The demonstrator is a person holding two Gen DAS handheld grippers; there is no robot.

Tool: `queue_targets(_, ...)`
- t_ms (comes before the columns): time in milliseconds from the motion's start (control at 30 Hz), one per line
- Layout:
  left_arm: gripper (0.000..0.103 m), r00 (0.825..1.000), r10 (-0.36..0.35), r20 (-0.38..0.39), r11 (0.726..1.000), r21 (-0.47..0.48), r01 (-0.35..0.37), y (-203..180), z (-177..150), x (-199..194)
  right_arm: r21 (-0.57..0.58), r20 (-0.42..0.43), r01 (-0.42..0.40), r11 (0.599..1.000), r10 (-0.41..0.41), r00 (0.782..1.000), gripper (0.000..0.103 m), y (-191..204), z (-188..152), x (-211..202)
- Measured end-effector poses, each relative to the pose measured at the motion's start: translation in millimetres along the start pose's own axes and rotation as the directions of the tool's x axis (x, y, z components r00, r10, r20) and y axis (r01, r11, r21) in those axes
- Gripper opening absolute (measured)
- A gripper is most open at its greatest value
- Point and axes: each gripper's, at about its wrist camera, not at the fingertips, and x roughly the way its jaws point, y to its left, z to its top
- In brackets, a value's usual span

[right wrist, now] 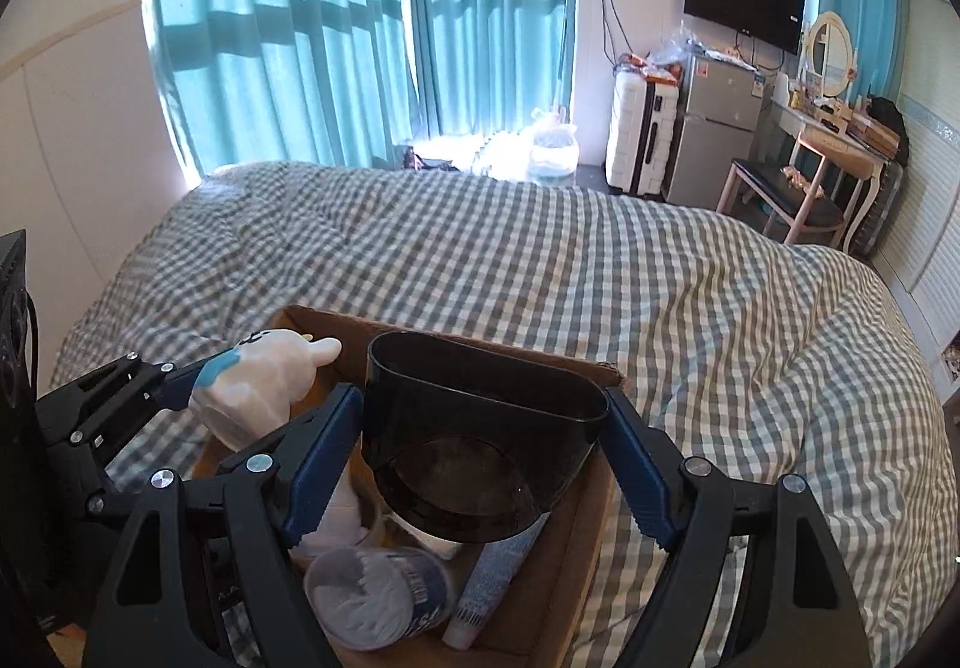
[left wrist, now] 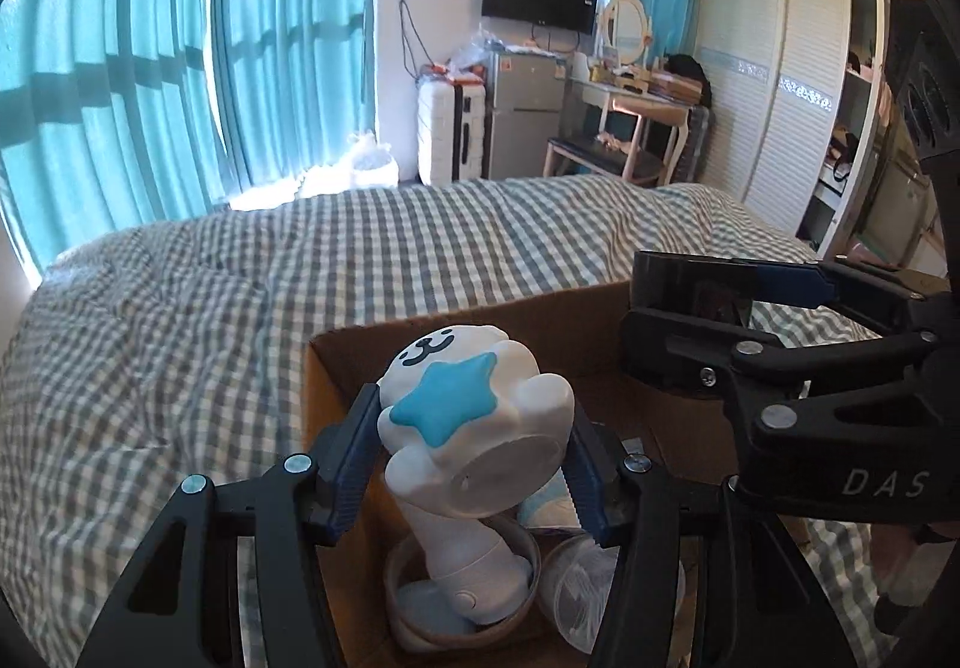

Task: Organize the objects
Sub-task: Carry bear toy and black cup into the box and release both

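Note:
My left gripper (left wrist: 471,458) is shut on a white handheld fan (left wrist: 474,428) shaped like a bear with a blue star, held over an open cardboard box (left wrist: 336,368) on the bed. Its handle points down toward a round bowl (left wrist: 402,566) in the box. My right gripper (right wrist: 483,458) is shut on a black plastic container (right wrist: 474,446), held over the same box (right wrist: 336,329). In the left wrist view the right gripper (left wrist: 720,302) and the container (left wrist: 690,284) sit to the right. In the right wrist view the fan (right wrist: 258,386) sits to the left.
The box holds a jar of cotton swabs (right wrist: 372,596) and a tube (right wrist: 486,584). The bed has a grey checked cover (right wrist: 600,260). Behind it are teal curtains (right wrist: 300,8), a white suitcase (right wrist: 636,128), a small fridge (right wrist: 714,128), a dressing table (right wrist: 828,140) and a wardrobe (left wrist: 780,86).

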Motion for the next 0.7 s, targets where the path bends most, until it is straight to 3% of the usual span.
queue_targets(400,0.057,0.997,-0.029,-0.071,1.0,-0.013,0.028,7,-8,32,0.008,-0.045,0.0,1.0,0.0,0.999,0.079,-4,-7,29)
queue_targets(600,0.057,0.997,-0.032,-0.075,0.999,-0.029,0.03,7,-13,30,0.019,-0.056,0.002,1.0,-0.001,0.998,0.079,-8,-8,31)
queue_targets(700,0.057,0.997,-0.033,-0.076,0.999,-0.031,0.031,7,-11,29,0.033,-0.066,-0.033,0.999,0.035,0.997,0.08,-8,-9,30)
